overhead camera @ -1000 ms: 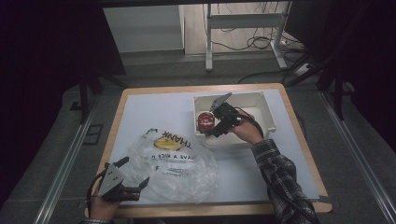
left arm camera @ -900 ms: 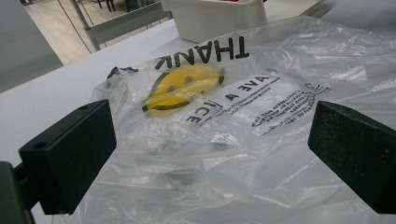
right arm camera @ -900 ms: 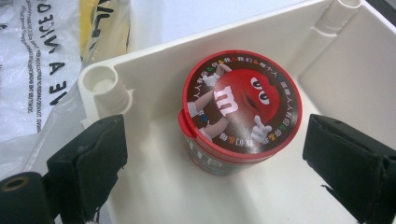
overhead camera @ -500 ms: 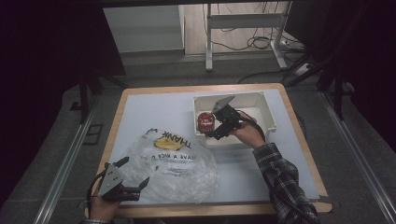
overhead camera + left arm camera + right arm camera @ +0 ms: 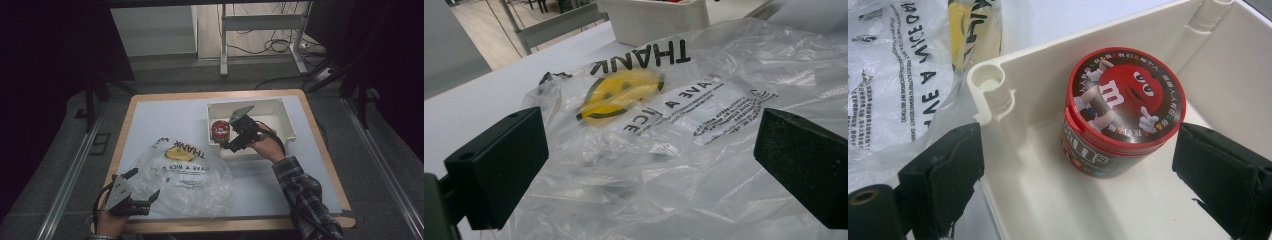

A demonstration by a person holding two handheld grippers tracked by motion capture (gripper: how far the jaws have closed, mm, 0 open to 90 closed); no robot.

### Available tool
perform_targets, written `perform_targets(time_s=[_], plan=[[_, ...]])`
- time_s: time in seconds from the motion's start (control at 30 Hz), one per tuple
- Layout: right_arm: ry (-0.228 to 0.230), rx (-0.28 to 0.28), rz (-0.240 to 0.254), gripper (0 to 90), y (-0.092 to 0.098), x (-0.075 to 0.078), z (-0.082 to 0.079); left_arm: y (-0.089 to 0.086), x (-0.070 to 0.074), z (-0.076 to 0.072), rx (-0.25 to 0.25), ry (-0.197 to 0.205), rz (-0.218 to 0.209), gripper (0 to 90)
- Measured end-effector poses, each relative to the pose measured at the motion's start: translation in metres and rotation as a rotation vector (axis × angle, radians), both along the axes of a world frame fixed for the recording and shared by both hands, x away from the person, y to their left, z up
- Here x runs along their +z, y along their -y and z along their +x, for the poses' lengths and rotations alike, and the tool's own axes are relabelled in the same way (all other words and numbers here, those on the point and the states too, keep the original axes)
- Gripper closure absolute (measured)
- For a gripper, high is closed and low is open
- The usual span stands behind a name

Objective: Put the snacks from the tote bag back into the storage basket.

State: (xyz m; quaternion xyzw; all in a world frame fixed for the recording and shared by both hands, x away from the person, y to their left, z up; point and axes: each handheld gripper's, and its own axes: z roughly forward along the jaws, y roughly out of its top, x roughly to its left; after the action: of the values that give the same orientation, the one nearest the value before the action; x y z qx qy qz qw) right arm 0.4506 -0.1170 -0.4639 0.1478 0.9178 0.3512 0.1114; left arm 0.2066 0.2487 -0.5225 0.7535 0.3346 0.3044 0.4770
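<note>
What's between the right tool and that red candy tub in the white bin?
Nothing visible. The right tool hangs open over the white bin, its jaws on either side of the red candy tub without touching it. The bin's near wall runs beside one jaw.

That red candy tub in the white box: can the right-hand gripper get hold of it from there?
Probably yes. The right gripper is open, the candy tub stands upright between its jaws, and nothing covers it in the white box.

The candy tub (image 5: pixel 1120 115) showed a red lid with a cartoon face over dark sides; the bin (image 5: pixel 1198 75) was white; the clear bag (image 5: pixel 684 125) carried black lettering and a yellow smiley.
</note>
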Motion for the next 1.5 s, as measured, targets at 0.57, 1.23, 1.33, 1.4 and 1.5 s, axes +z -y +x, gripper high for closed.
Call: perform_targets(time_s=[0.57,1.23,1.33,1.4,1.5], plan=[[-0.003,-0.042,0.067,6.8,0.009,0.002,-0.012,-0.001,0.000,0.000,0.002,0.003,-0.004,0.9],[-0.007,-0.016,0.073,6.8,0.010,-0.001,-0.034,-0.002,0.001,-0.001,0.007,0.007,-0.010,1.0],[-0.008,-0.017,0.080,6.8,0.010,0.000,-0.037,-0.002,0.001,-0.001,0.007,0.007,-0.010,0.9],[-0.009,-0.016,0.085,6.8,0.011,0.000,-0.039,-0.002,0.001,-0.001,0.007,0.007,-0.010,0.9],[-0.007,-0.016,0.094,6.8,0.012,0.001,-0.041,-0.002,0.001,-0.001,0.008,0.008,-0.010,0.9]])
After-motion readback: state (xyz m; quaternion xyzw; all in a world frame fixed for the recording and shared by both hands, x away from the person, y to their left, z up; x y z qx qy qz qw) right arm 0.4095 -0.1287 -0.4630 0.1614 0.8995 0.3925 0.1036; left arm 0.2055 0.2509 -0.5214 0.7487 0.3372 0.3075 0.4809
